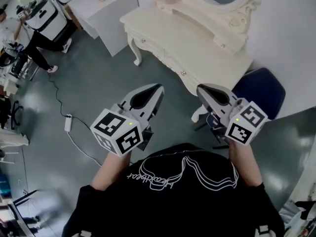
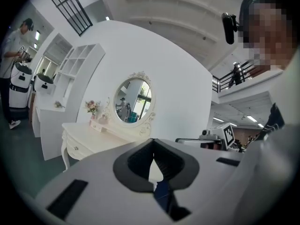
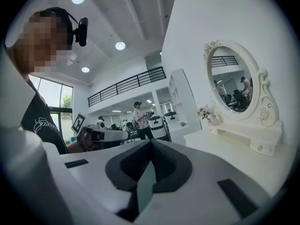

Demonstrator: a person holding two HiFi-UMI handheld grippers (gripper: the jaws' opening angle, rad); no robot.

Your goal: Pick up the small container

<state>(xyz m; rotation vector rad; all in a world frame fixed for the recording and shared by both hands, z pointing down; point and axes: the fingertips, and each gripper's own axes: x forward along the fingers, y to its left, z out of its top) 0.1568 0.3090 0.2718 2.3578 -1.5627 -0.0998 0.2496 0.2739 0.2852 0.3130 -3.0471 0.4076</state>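
A small pinkish container [image 2: 102, 119] stands beside a bunch of flowers [image 2: 92, 107] at the back left of the white dressing table [image 1: 173, 38], under its oval mirror [image 2: 132, 101]. The right gripper view shows the same container [image 3: 216, 121] far off. Both grippers hang in the air in front of the table, well short of it and pointing roughly level. My left gripper [image 1: 158, 88] is shut with its tips meeting and nothing between them, as the left gripper view [image 2: 153, 142] confirms. My right gripper [image 1: 201, 89] is likewise shut and empty [image 3: 150, 142].
A blue chair [image 1: 259, 90] stands at the table's right end, close under my right gripper. A white cabinet [image 1: 106, 14] stands left of the table. On the grey floor lie a cable and power strip [image 1: 68, 122]. A person [image 1: 34, 43] stands by white machines at far left.
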